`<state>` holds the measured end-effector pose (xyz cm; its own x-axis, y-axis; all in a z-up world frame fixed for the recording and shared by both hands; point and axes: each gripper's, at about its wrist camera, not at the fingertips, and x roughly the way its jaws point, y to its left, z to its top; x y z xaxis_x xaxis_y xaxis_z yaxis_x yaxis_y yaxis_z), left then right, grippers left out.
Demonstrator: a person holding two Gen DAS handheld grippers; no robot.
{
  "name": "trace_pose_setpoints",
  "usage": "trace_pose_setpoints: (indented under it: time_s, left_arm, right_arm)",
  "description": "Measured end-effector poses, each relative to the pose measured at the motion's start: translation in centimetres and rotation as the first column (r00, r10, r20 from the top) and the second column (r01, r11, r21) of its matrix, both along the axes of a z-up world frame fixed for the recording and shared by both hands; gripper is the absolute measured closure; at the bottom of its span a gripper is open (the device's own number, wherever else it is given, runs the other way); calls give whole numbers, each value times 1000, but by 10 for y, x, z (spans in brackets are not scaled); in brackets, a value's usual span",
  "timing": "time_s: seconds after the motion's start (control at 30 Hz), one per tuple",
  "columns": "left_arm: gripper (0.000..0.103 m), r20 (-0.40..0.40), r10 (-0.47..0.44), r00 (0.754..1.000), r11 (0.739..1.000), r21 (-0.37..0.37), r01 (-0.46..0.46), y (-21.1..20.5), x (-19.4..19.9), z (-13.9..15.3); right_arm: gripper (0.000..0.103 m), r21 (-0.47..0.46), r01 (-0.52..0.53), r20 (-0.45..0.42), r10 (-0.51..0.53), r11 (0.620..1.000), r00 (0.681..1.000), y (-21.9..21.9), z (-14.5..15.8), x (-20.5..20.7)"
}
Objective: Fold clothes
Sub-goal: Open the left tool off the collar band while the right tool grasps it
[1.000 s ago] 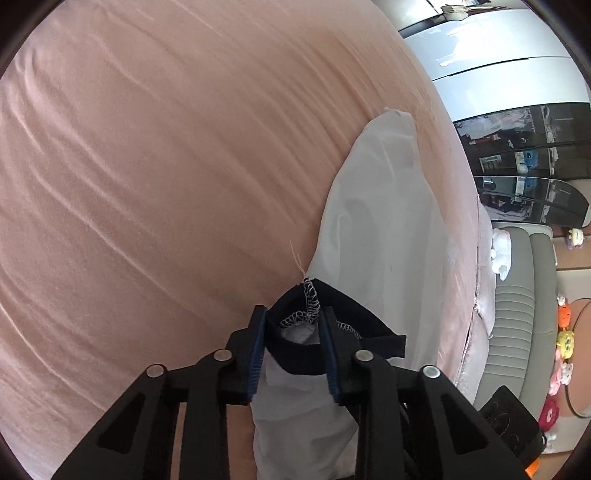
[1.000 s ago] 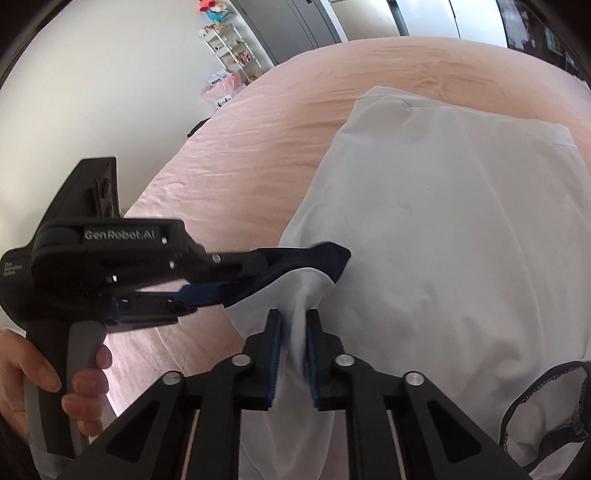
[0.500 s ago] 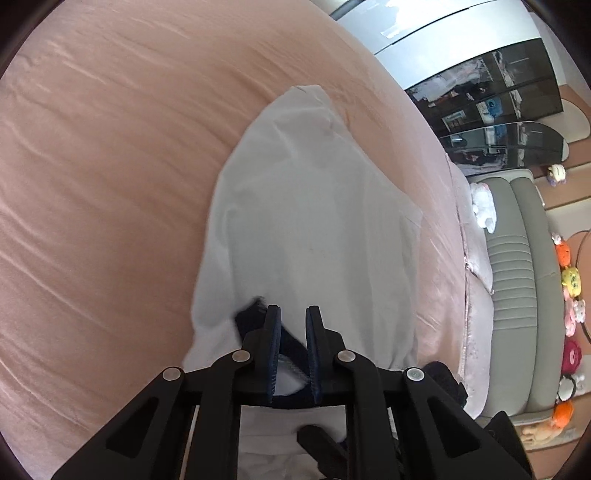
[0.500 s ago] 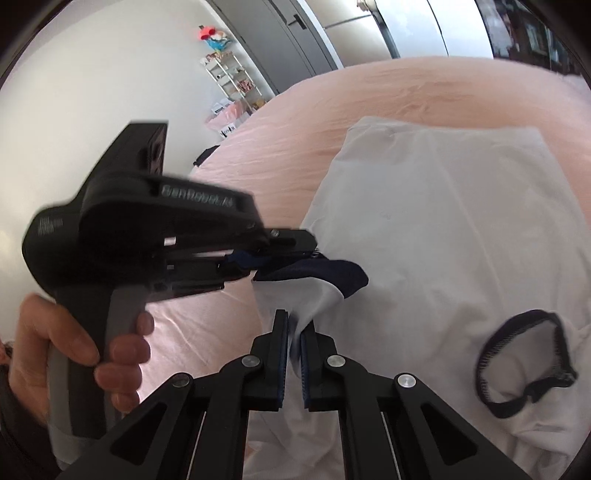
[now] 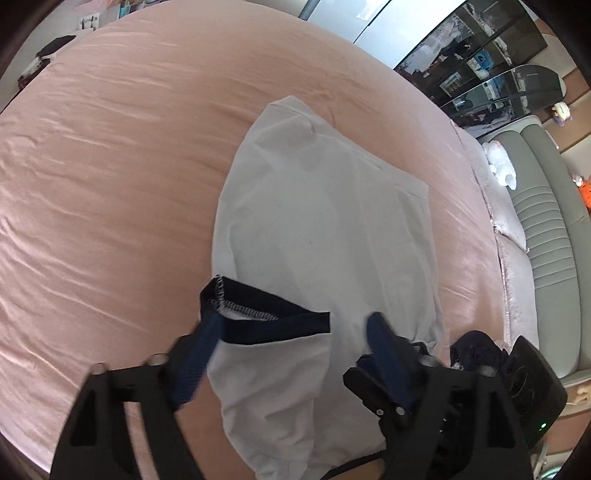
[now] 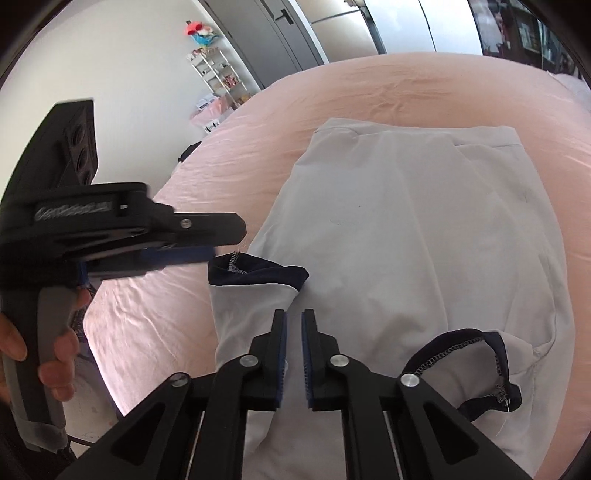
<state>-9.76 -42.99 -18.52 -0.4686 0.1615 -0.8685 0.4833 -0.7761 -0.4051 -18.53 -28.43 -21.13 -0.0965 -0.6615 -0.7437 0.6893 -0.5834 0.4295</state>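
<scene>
A white T-shirt (image 5: pixel 325 221) with navy trim lies flat on the pink bed (image 5: pixel 110 166); it also shows in the right wrist view (image 6: pixel 406 229). Its left sleeve with a navy cuff (image 5: pixel 258 314) lies folded over the body, also seen in the right wrist view (image 6: pixel 255 273). The navy collar (image 6: pixel 469 369) is at lower right. My left gripper (image 5: pixel 291 339) is open wide around the sleeve, holding nothing; it shows from the side in the right wrist view (image 6: pixel 207 243). My right gripper (image 6: pixel 293 325) is slightly open just above the sleeve fabric, gripping nothing.
The pink bed (image 6: pixel 369 85) stretches far beyond the shirt. A grey headboard (image 5: pixel 546 229) and pale pillows (image 5: pixel 509 236) lie to the right. A shelf rack (image 6: pixel 218 74) and wardrobe doors (image 6: pixel 277 33) stand past the bed's far-left edge.
Both grippers carried the sleeve inward over the shirt body, then opened. The sleeve now lies released on the shirt, and the left gripper has drawn back a little.
</scene>
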Motion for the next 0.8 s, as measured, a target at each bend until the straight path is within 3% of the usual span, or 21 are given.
trace_pose_setpoints:
  time_s: [0.03,0.1,0.2,0.33,0.5,0.63,0.8]
  left_arm:
    - [13,-6,12,1000,1000,15,-12,-3,4,-2]
    - [13,-3,48,999,996,73,-47,-14,9,-11]
    - [13,14,114,993,986,119,-115,-28,16,-23]
    - [13,15,145,989,976,162,-146,-37,31,-30]
    - [13,6,167,986,963,215,-165,-40,52,-33]
    - [13,-23,190,981,954,238,-180,-40,72,-27]
    - [13,-33,180,983,973,155,-173,-32,89,-16]
  right_arm:
    - [57,-3,-6,11,6,1000,1000,0,-1,0]
    - [37,-25,-19,37,19,1000,999,-2,-4,-1]
    - [36,-46,-19,88,23,999,996,-10,-10,-5]
    - [36,-17,-39,86,41,999,995,-31,-20,-10]
    - [37,-65,-60,205,72,996,976,-56,-36,-19]
    - [39,-38,-99,200,105,994,974,-72,-41,-21]
    - [67,14,-170,201,164,985,966,-82,-35,-21]
